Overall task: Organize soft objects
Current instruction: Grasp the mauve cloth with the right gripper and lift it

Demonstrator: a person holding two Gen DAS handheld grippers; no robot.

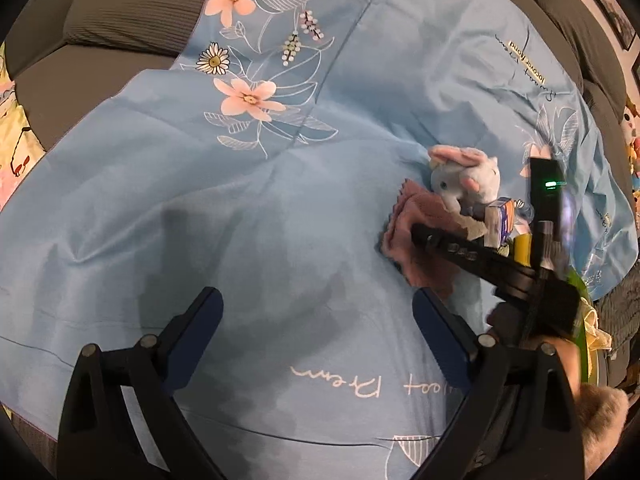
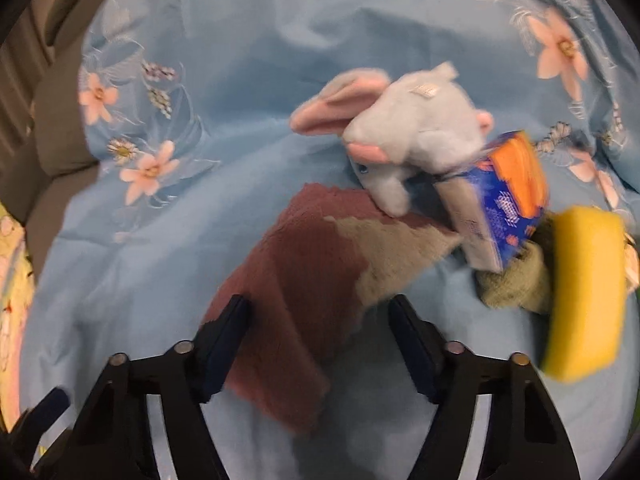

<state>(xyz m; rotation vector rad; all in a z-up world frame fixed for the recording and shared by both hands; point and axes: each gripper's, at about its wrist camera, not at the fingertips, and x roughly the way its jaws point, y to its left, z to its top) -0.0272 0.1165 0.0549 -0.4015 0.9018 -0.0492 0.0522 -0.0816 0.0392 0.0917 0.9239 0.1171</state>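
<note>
The right gripper (image 2: 320,344) is hovering with fingers spread, straddling the near part of the maroon cloth (image 2: 292,280), whose long axis is running away toward the plush elephant (image 2: 404,136). Beyond the cloth, the elephant is touching its far edge; the tissue pack (image 2: 500,196) and yellow sponge (image 2: 580,292) are crowding the cloth's right. The left gripper (image 1: 318,334), fingers also spread and empty, is sitting left of the cloth over open bedspread (image 1: 200,200).

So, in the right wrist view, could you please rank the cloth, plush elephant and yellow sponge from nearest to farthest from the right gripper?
1. Cloth: under the open right gripper.
2. Sponge: off to its right.
3. Elephant: ahead, beyond the cloth's far edge.
</note>
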